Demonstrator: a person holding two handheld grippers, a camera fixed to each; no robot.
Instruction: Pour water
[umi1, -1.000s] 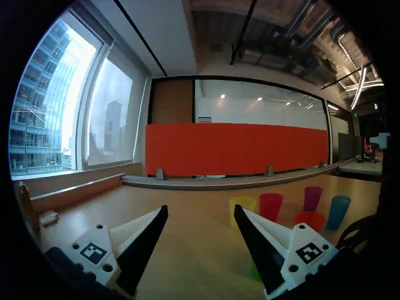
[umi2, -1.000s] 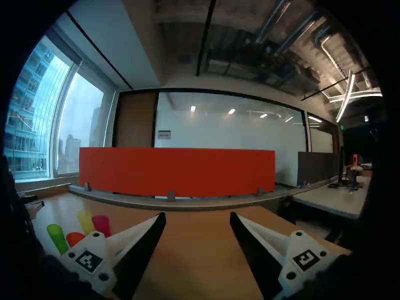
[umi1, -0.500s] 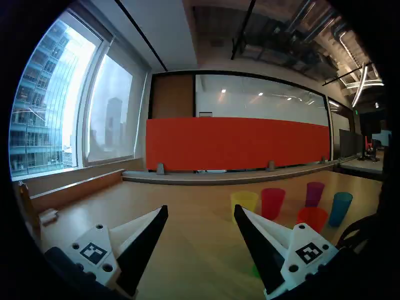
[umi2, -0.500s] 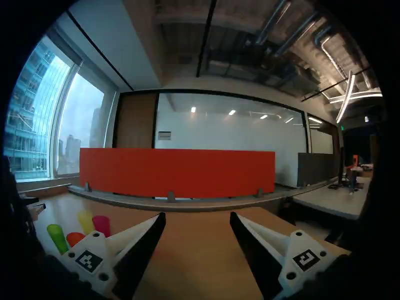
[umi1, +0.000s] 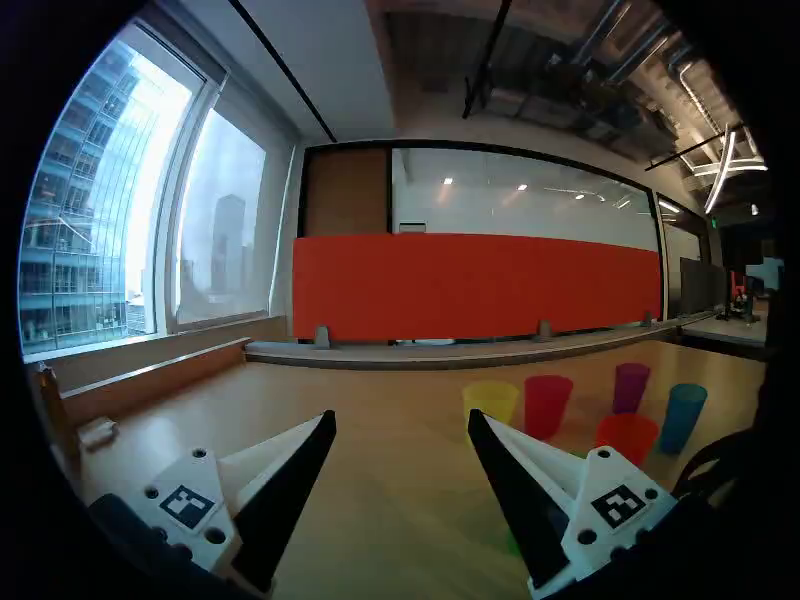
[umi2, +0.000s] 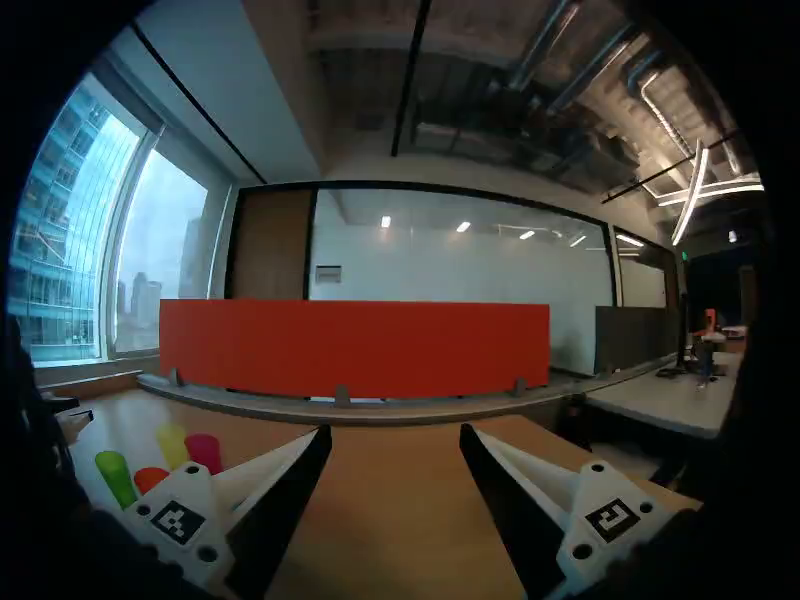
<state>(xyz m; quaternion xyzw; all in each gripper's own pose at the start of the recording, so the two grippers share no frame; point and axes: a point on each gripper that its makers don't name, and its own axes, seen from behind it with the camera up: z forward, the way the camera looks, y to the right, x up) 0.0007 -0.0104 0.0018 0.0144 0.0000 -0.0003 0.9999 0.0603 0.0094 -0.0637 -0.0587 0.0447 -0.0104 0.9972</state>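
Left gripper (umi1: 400, 420): fingers apart, empty.
Right gripper (umi2: 393, 432): fingers apart, empty.
Cups (umi1: 546, 405): lower right, clustered.
Risk: a reach in may topple neighbours, since they stand close.

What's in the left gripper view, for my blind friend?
The left gripper is open and empty above a wooden table. Coloured cups stand ahead on its right, with an orange partition and big windows beyond.
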